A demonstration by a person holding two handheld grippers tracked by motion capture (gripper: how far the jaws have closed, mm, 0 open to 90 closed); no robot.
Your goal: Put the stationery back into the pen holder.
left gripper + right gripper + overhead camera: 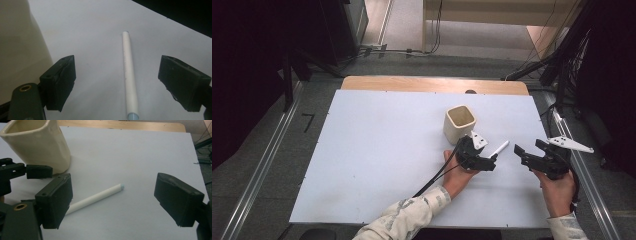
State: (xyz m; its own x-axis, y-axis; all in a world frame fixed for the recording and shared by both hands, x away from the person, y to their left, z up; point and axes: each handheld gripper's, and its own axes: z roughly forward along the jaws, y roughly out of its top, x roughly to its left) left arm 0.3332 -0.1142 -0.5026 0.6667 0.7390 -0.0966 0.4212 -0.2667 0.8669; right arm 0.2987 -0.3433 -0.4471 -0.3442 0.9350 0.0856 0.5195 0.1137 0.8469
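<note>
Two tongs spread wide, left tongs (117, 82) straddling white pen (130, 75), right tongs (113, 202) near, seemingly apart

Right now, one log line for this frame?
left gripper: open, straddling white pen | right gripper: open, near pen | cup: upright, beside left gripper | pen: flat on table

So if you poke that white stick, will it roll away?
Probably. The white stick looks round, smooth and lies flat on the table, so a sideways nudge could roll it. It looks straight and stiff, likely light. The open left gripper straddles it, which may stop it.
</note>
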